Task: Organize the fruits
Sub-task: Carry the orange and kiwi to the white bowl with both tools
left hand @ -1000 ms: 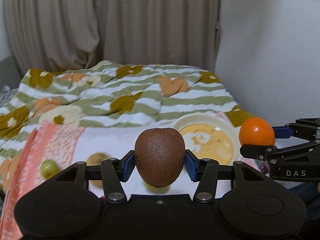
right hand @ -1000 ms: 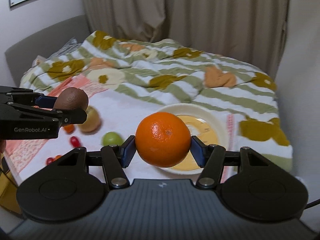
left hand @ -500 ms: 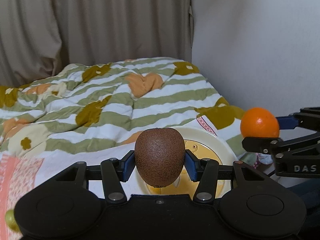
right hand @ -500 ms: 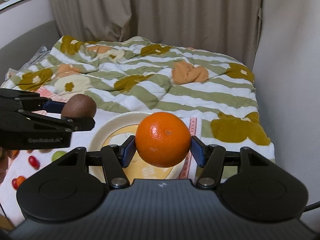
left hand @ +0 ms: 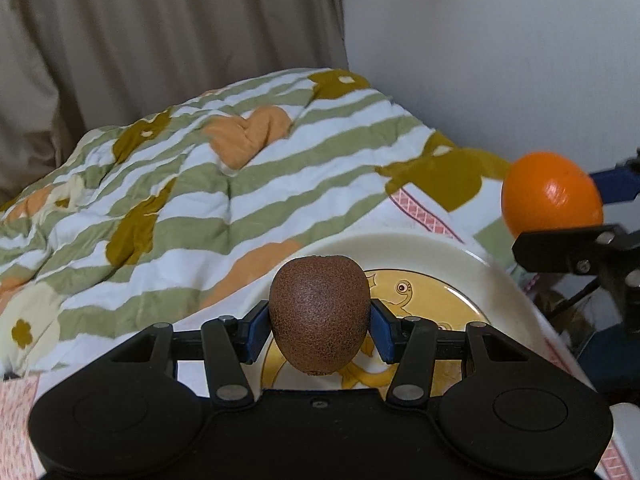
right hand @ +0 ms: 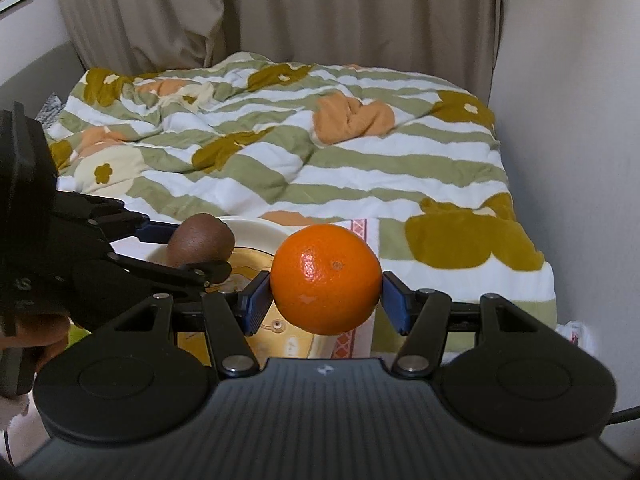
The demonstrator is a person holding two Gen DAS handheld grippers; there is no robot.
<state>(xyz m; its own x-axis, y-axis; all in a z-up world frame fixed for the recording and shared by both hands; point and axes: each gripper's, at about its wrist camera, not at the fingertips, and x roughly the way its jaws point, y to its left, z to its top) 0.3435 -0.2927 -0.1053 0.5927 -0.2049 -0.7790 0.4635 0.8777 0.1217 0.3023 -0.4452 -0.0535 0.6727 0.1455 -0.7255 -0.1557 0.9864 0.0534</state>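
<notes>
My left gripper (left hand: 319, 326) is shut on a brown kiwi (left hand: 319, 312) and holds it above the cream plate (left hand: 416, 246) with a yellow cartoon centre. My right gripper (right hand: 326, 300) is shut on an orange (right hand: 326, 278) and holds it above the plate's right edge (right hand: 256, 228). In the left wrist view the orange (left hand: 550, 196) and right gripper show at the far right. In the right wrist view the kiwi (right hand: 200, 240) and left gripper (right hand: 192, 250) show at the left, over the plate.
The plate lies on a white cloth with a red patterned border (right hand: 360, 228) on a bed. A crumpled green-striped quilt (right hand: 280, 140) lies behind it. A wall (right hand: 580, 120) runs close on the right and curtains (right hand: 320, 8) hang behind.
Both grippers have moved right with their fruit. The plate has come nearer and now lies under the kiwi. The loose fruits on the cloth have left both views.
</notes>
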